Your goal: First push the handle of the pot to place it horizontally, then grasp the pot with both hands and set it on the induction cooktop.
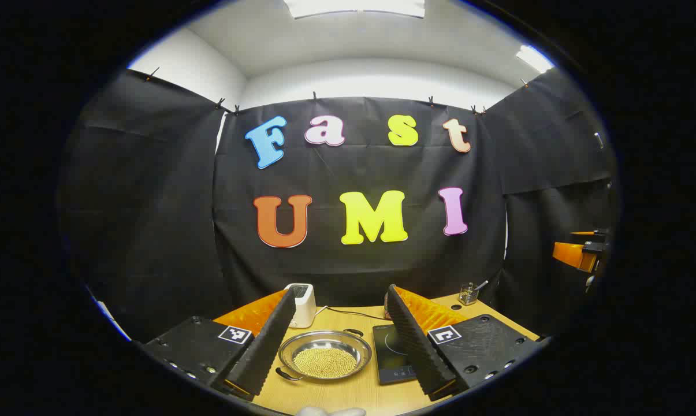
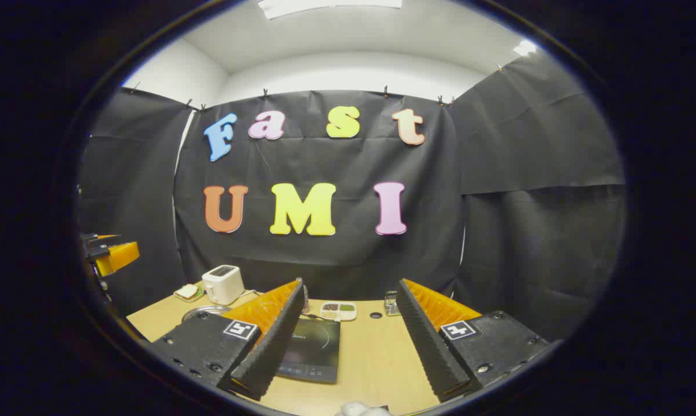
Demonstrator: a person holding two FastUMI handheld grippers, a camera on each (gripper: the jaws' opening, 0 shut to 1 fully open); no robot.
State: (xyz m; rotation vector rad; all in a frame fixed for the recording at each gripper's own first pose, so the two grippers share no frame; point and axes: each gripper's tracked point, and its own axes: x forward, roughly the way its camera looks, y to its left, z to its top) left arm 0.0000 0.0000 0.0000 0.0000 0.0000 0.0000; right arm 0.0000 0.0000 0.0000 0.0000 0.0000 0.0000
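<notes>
Pot [image 1: 325, 355] sits between spread left gripper [image 1: 342, 335] fingers, untouched

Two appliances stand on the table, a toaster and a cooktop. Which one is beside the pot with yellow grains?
The black induction cooktop, flat at the pot's right side; the white toaster stands behind the pot.

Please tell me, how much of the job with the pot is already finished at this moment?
Nothing looks done yet. The pot, filled with small yellow grains, sits on the table beside the cooktop, not on it. Its handles point near and far rather than sideways. In hand: the left gripper and right gripper are both held above the table, jaws open, touching nothing. Left: push the handle sideways, grasp the pot with both grippers, set it on the cooktop.
</notes>
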